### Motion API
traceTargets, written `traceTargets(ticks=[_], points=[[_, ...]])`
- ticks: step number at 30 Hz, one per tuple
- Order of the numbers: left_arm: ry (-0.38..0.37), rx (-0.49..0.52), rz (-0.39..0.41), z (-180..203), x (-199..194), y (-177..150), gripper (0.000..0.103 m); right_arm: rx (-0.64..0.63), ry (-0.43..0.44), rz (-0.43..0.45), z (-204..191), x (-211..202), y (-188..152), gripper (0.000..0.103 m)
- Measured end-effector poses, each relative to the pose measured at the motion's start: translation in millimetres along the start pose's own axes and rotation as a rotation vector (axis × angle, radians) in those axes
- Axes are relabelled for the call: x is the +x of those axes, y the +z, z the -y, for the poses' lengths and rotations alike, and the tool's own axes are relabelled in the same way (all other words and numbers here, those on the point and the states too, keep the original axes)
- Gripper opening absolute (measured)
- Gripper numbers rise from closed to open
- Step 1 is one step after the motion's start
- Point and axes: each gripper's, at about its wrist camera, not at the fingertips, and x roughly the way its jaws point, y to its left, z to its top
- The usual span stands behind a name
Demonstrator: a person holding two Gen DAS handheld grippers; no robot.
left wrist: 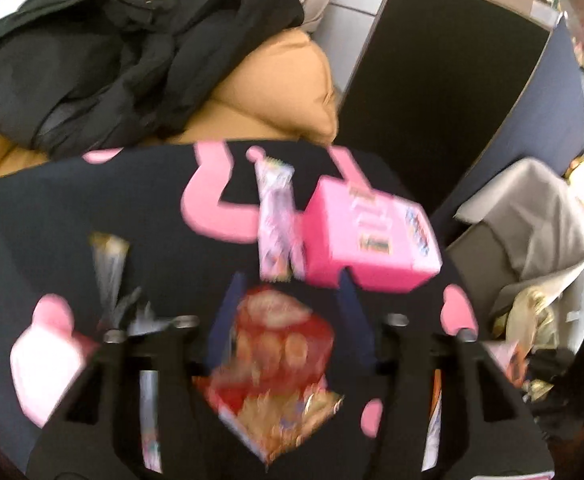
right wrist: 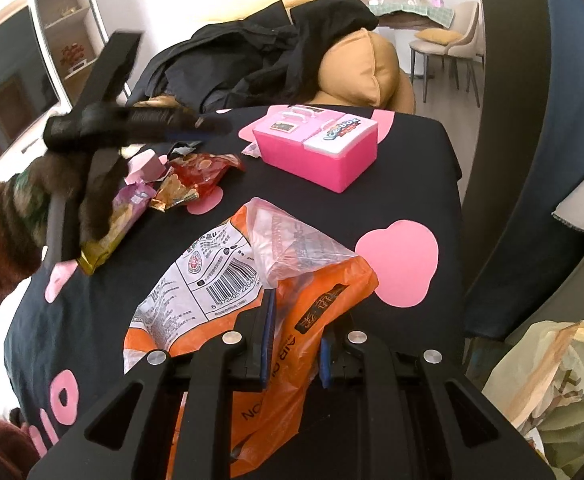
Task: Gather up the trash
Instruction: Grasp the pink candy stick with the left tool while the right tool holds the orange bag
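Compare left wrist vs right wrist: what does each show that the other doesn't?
Left wrist only: the left claw open around the red snack bag, and a grey cloth at right.

Right wrist only: the right claw shut on the orange bag, a shelf and dining chairs.

Both: the pink box, black tablecloth, black jacket and tan sofa.

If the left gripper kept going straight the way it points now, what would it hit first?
Most likely the red snack wrapper, which lies between the open jaws of the left gripper. Past it sit the pale wrapper and the pink toy box. The frame is blurred, so depth is uncertain.
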Motion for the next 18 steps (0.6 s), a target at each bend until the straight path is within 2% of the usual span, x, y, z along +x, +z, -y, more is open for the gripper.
traceTargets(ticks=[2, 5, 11, 14, 18], points=[[0.043, 0.033, 0.005, -2.8, 13.3, 13.3, 0.049, -0.017, -0.009, 0.008, -1.3, 0.7, -2.0, 0.018], [0.086, 0.049, -0.039, -8.3, 41.7, 30.9, 0.032, -0.014, 0.007, 0.017, 1.1, 1.8, -4.5, 0.018], [0.051, 0.056, -0.126, -7.1, 77.4, 45.0, 0.031, 0.020, 0.025, 0.014, 10.6, 6.6, -7.3, 0.018], [0.072, 0.065, -0.139, -5.8, 80.3, 41.3, 0.011, 0.014, 0.014, 0.014, 10.2, 9.0, -9.1, 0.018], [0.091, 0.071, -0.103, -5.2, 66.1, 28.5, 0.005, 0.023, 0.021, 0.017, 10.1, 8.0, -10.0, 0.018]])
